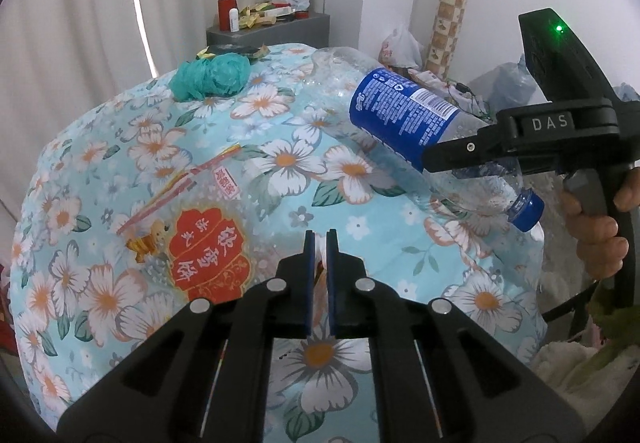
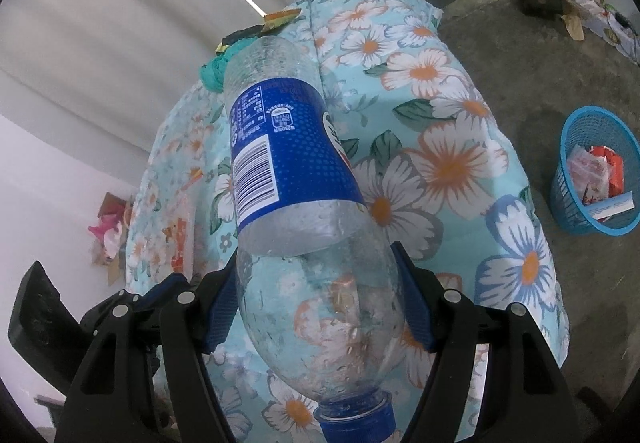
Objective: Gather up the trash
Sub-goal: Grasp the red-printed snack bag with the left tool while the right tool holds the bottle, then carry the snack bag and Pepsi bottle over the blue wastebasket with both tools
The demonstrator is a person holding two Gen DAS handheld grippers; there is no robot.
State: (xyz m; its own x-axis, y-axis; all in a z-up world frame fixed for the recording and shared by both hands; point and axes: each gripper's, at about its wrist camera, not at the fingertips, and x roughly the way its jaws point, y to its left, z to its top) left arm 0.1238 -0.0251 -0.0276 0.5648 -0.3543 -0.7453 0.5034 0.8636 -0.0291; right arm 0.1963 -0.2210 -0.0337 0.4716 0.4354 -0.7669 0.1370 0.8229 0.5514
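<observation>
The right tool [image 2: 320, 303] clamps an empty clear plastic bottle with blue label [image 2: 288, 163]; the left tool [image 1: 320, 243] is pinched together on a clear printed snack wrapper [image 1: 200, 235] at nine o'clock.

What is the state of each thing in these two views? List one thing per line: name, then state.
Plastic bottle: empty, capped, held off the bed.
Right gripper: shut on the bottle's clear lower body.
Left gripper: shut, fingers pinching a snack wrapper.
Blue basket: on the floor, partly filled with trash.
Teal cloth: bunched up on the quilt.
</observation>
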